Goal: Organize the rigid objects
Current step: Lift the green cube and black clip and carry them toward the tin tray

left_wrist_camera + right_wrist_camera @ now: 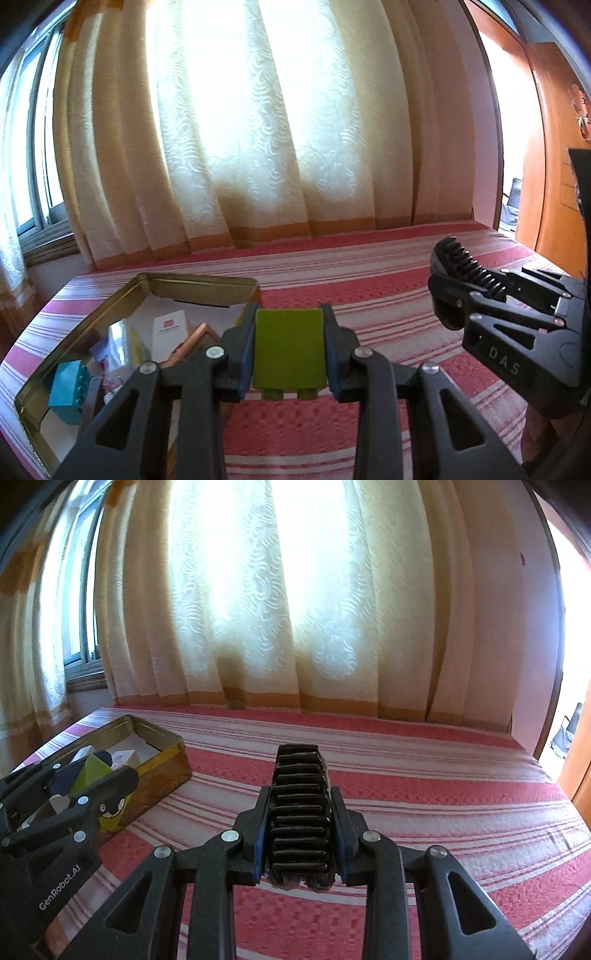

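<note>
My left gripper is shut on a green toy brick, held above the striped bed just right of an open gold tin. The same brick shows in the right wrist view between the left gripper's fingers, over the tin's near corner. My right gripper is shut on a black ribbed clip-like object, above the middle of the bed. In the left wrist view that black object pokes out of the right gripper at the right.
The tin holds a teal brick, white cards, a pencil-like stick and other small items. The red-and-white striped bedspread spreads right of the tin. Cream curtains hang behind; a wooden door stands right.
</note>
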